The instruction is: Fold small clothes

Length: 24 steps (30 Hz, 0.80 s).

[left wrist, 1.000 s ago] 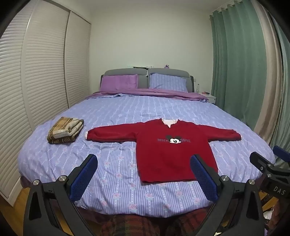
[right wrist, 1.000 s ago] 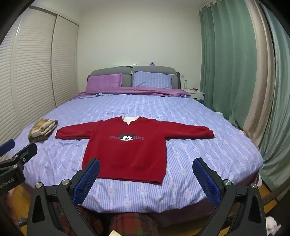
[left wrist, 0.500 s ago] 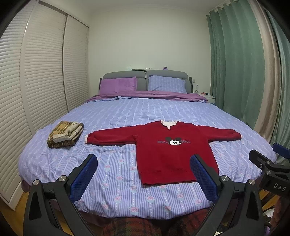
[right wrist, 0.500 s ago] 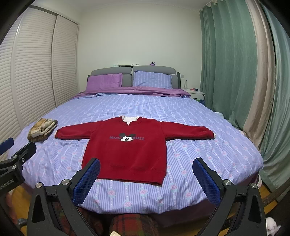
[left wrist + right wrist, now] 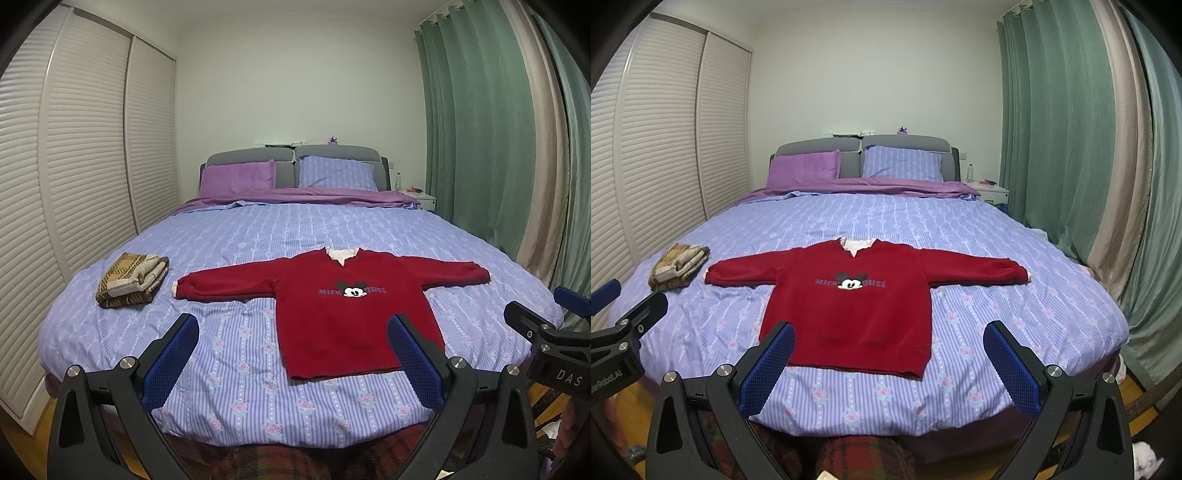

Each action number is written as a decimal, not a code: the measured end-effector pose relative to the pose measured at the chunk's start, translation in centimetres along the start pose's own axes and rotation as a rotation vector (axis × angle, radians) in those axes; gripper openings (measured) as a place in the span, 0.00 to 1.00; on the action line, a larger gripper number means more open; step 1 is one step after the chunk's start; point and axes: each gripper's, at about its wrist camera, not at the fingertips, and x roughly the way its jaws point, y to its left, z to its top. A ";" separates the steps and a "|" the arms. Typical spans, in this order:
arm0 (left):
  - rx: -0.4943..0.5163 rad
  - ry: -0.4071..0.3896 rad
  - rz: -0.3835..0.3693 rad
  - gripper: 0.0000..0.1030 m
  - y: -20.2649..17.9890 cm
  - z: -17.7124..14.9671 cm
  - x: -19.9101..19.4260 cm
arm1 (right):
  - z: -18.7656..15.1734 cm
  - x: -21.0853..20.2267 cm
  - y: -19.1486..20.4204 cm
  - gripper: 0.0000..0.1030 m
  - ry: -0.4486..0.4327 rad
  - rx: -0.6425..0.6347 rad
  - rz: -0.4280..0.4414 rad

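Red sweater (image 5: 343, 314) lies flat, front up, on the near half of the bed (image 5: 258, 236), both sleeves stretched straight out to the sides and the hem toward the foot of the bed. A cartoon mouse face with lettering sits on the chest, and a pale collar shows at the neck. Well apart from its sleeve cuff, toward the wardrobe side, a folded brown-and-cream garment (image 5: 131, 278) rests on the striped, rose-patterned cover.

The left claw (image 5: 291, 354) hangs above the foot of the bed, its blue-padded fingers (image 5: 171, 363) spread wide and gripping nothing. The right claw (image 5: 886, 363) hangs likewise, spread wide and empty, clear of the sweater's hem.

Beyond lie a purple pillow (image 5: 803, 166) and a striped pillow (image 5: 903, 162) against the grey headboard, with slatted wardrobe doors (image 5: 74, 147) on one side and green curtains (image 5: 1052, 129) on the other.
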 end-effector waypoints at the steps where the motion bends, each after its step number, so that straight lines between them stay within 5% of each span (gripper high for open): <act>1: 0.001 -0.001 -0.001 1.00 0.0 0.0 0.0 | 0.0 0.0 -0.1 1.00 0.000 0.000 0.000; 24: 0.001 -0.011 -0.008 1.00 0.0 0.2 -0.2 | 0.2 -0.2 -0.2 1.00 -0.005 0.002 0.001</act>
